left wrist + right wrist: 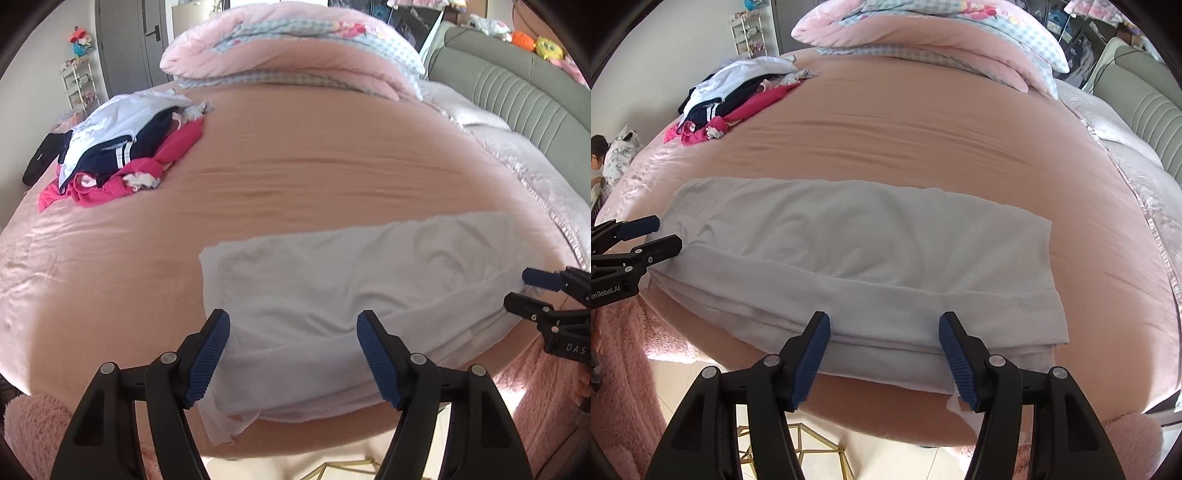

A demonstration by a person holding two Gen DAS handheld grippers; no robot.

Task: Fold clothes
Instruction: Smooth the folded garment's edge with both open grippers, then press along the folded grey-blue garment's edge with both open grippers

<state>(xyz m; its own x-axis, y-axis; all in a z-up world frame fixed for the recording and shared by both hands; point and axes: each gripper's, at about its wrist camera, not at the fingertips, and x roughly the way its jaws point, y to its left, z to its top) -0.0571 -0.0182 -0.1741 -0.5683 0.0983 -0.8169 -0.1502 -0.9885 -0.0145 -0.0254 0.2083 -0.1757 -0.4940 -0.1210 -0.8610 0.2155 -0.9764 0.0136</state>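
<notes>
Through the left wrist view, I am hovering my left gripper point(293, 354) wide open and empty over the white garment point(332, 288), which lies folded lengthwise at the bed's point(295, 177) near edge. Through the right wrist view, I am holding my right gripper point(884, 354) equally wide, gripping nothing, above its layered hem, likely to pinch there.

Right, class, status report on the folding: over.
Left gripper open, right gripper open, neither holding. White garment part-folded at bed edge. Unfolded clothes pile far corner, path clear.

The white garment point(332, 295) drooped over the bed point(295, 177) edge with its lower hem hidden, the clothes pile point(122, 147) buried its lower pieces, and the frame edge cut off the right claw point(532, 291).
</notes>
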